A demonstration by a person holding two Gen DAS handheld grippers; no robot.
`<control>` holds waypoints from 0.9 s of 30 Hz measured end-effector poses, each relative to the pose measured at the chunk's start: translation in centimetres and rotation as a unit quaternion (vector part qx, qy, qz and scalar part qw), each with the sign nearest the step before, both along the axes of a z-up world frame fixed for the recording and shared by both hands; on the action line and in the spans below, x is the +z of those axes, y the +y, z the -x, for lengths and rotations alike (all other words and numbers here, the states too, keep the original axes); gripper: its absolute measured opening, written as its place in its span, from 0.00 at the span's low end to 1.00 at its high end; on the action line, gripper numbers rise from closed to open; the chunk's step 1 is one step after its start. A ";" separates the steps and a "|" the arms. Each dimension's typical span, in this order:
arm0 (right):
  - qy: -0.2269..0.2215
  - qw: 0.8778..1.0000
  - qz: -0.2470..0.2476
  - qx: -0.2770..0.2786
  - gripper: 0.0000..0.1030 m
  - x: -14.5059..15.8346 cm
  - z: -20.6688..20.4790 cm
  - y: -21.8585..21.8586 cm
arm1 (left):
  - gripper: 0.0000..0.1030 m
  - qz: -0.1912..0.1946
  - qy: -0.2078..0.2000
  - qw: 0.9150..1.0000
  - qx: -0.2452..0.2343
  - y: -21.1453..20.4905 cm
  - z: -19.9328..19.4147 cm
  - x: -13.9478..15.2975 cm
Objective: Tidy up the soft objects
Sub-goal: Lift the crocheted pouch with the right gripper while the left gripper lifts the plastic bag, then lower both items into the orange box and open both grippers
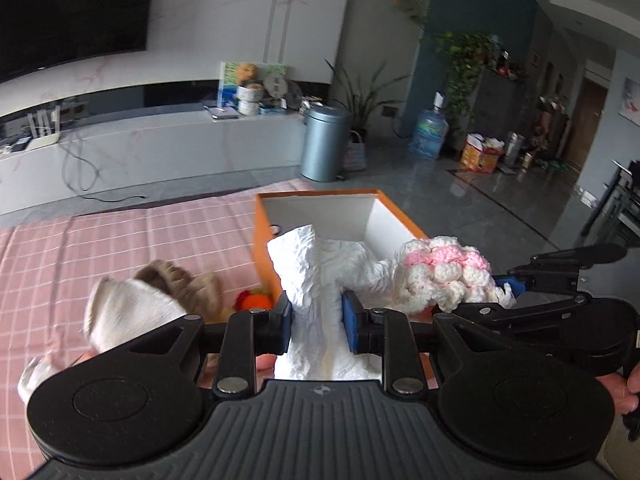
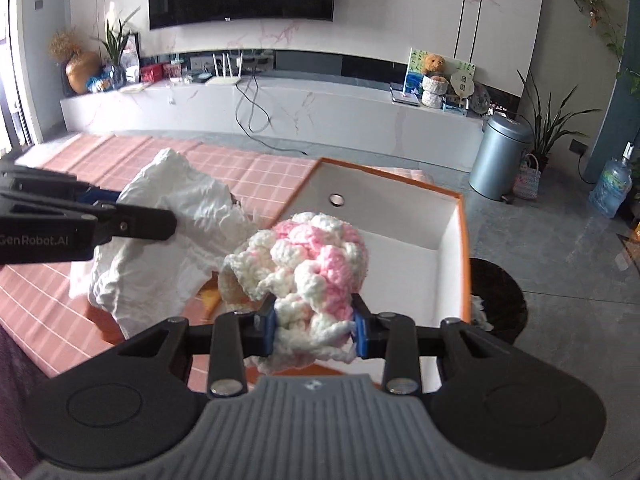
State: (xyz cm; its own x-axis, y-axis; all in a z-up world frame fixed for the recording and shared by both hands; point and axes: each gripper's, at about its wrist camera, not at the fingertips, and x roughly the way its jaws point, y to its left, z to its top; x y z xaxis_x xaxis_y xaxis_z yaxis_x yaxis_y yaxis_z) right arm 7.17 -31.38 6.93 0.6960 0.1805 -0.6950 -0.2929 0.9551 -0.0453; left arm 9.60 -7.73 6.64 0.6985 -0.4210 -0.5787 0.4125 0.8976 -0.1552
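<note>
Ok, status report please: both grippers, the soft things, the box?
Left gripper shut on white cloth. Right gripper shut on pink-white crochet piece. Orange box open, nothing blocking it.

Surface cloth (image 1: 120, 240): pink with a thin white grid pattern. Box (image 1: 262, 248): orange outside, white inside. Crumpled cloth (image 1: 316, 280): plain white. Crocheted piece (image 2: 308, 264): white with pink bands, bobble texture. Fingers (image 1: 354, 322) of both tools: blue pads on black frames; tool bodies grey, ribbed. Knitted item (image 1: 188, 280) near the box's left wall: brown and cream. Small toy (image 1: 256, 300) beside it: orange and red. Bin (image 1: 324, 144) on the floor: blue-grey metallic
</note>
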 end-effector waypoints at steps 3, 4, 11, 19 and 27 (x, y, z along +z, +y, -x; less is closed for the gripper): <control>0.027 1.000 0.013 0.000 0.34 -0.4 -2.4 -1.8 | 0.28 -0.018 0.005 0.999 -0.027 -2.5 -1.9 -0.1; 0.037 0.999 0.014 0.002 0.34 -0.6 -3.2 -2.3 | 0.28 -0.028 0.003 0.999 -0.036 -3.5 -2.5 -0.1; 0.110 0.992 0.051 0.028 0.34 -4.0 -7.7 -3.1 | 0.28 -0.111 0.009 0.990 -0.082 -8.5 -5.6 -2.1; 0.205 0.976 0.057 0.055 0.36 -8.3 -12.1 -3.2 | 0.29 -0.214 0.030 0.965 -0.149 -12.5 -7.1 -5.4; 0.263 0.961 0.055 0.067 0.40 -11.0 -14.9 -2.9 | 0.33 -0.266 0.054 0.944 -0.186 -14.3 -8.2 -8.4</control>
